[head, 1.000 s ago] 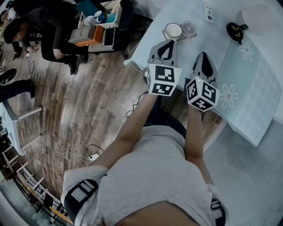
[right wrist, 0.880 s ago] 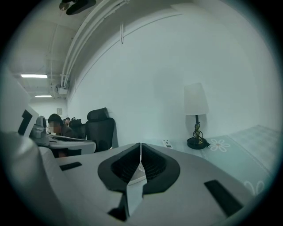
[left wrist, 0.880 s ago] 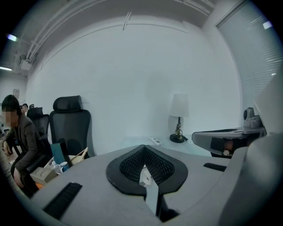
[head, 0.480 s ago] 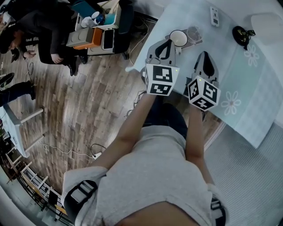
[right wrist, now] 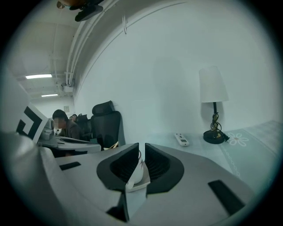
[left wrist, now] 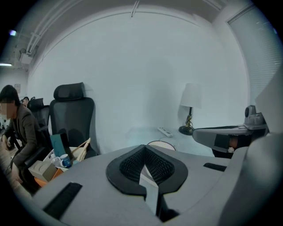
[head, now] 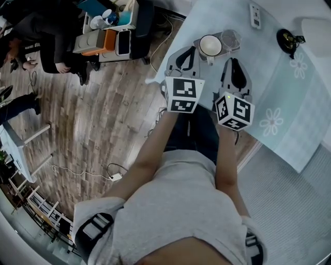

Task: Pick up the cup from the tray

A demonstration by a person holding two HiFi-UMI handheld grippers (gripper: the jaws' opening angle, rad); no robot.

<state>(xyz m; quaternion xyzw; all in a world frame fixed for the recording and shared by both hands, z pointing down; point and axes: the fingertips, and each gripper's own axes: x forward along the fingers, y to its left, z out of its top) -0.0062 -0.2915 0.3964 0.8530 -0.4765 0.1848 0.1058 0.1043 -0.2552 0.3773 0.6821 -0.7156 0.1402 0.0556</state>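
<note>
A white cup (head: 210, 45) stands on a small grey tray (head: 198, 41) near the edge of the table, with a clear glass (head: 230, 38) beside it. My left gripper (head: 187, 50) is shut and empty, its tips just left of the cup. My right gripper (head: 231, 60) is also shut and empty, a little short of the tray on the right. In the left gripper view the cup's rim (left wrist: 160, 143) shows just past the shut gripper (left wrist: 144, 148). In the right gripper view the cup (right wrist: 136, 168) shows through the slit of the gripper (right wrist: 141, 149).
A light blue cloth (head: 289, 98) with flower prints covers the table. A white remote (head: 254, 15) and a lamp's black base (head: 287, 37) lie farther back. To the left are a wooden floor, a black office chair (left wrist: 73, 117), a cluttered cart (head: 103, 31) and seated people.
Both grippers have come forward over the table's edge toward the tray. The cup now sits close between their tips. Both stay shut.
</note>
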